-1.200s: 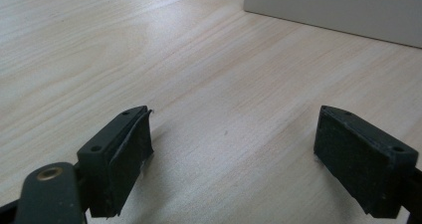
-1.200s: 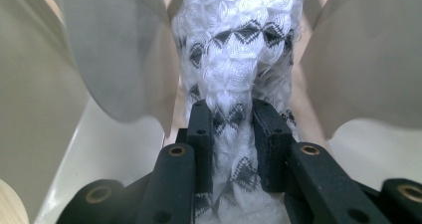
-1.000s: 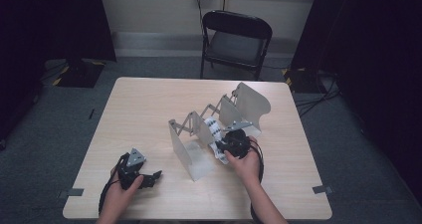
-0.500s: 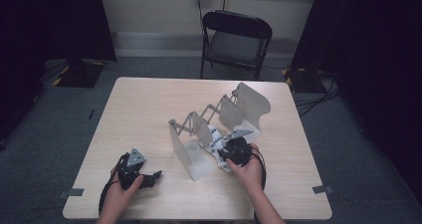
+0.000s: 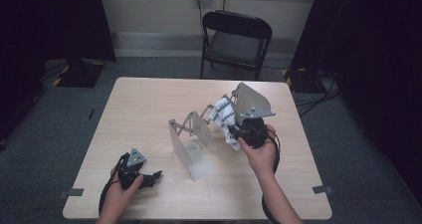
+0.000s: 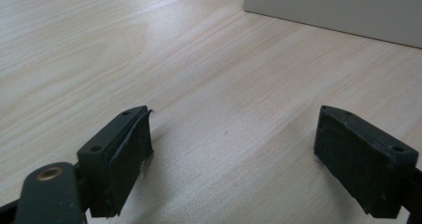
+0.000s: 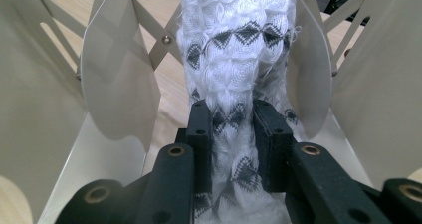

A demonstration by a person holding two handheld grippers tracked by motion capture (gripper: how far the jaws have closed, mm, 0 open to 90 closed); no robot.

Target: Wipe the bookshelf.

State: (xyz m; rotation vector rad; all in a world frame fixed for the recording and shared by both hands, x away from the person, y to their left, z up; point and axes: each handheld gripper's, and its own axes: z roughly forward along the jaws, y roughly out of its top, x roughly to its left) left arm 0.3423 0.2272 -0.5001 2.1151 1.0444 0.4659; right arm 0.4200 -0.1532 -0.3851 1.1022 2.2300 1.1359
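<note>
Right tongs (image 7: pixel 233 134) are pinching the white patterned sock (image 7: pixel 239 50) between the rack (image 5: pixel 191 149) plates, centre of frame. Soft, light and limp, it is best gripped mid-length. Left tongs (image 6: pixel 234 159) are resting spread on the counter (image 6: pixel 199 59).

White knitted sock with black diamond pattern (image 7: pixel 234 59): top and lower end cut off at 12 and 6 o'clock edges. Pale folding accordion rack (image 5: pixel 191 149): divider count unclear, partly hidden behind right gripper (image 5: pixel 239 133). Forearms cropped at 6 o'clock.
</note>
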